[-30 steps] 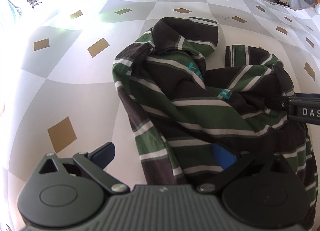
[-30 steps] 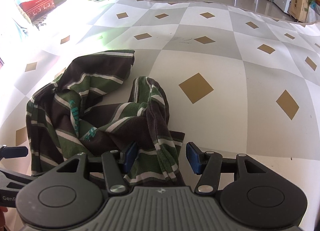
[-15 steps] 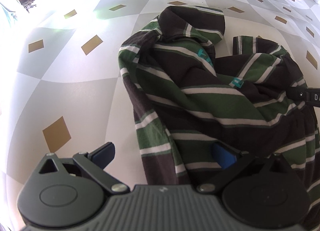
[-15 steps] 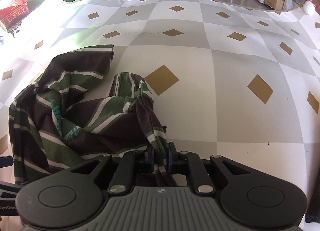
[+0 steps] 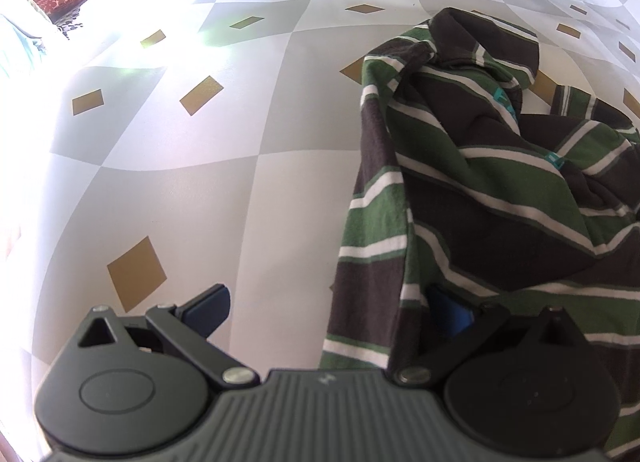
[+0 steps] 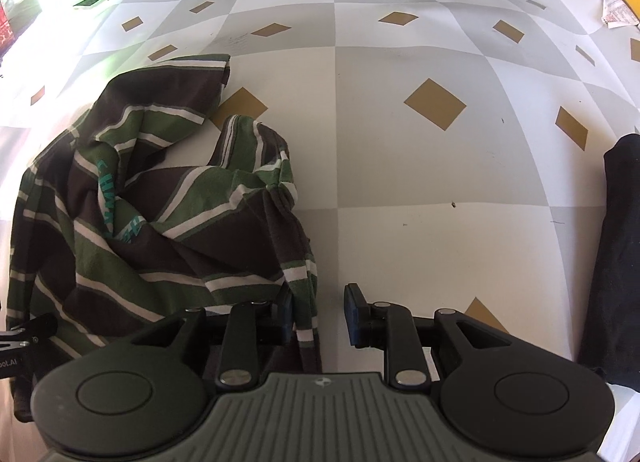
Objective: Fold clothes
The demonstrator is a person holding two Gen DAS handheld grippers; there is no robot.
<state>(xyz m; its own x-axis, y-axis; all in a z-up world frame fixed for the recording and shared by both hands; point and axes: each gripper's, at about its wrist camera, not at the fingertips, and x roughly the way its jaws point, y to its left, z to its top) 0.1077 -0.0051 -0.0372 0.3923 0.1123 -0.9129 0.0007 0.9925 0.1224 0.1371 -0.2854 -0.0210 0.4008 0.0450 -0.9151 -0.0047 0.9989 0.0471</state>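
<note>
Here the right tool point(image 6: 320, 312) is spread, a hanging edge of the striped shirt point(image 6: 160, 201) draped just beside its left pad. The left tool point(image 5: 328, 308) is spread wide too, its right pad tucked under the shirt's point(image 5: 480, 201) hem. The shirt lies crumpled on the checkered table point(image 6: 400, 181); a dark cloth point(image 6: 616, 254) sits at the right edge.

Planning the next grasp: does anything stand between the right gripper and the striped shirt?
Nothing visible does. The right gripper is open with the striped shirt's edge hanging between its fingers. The dark garment lies off to the right, apart.
</note>
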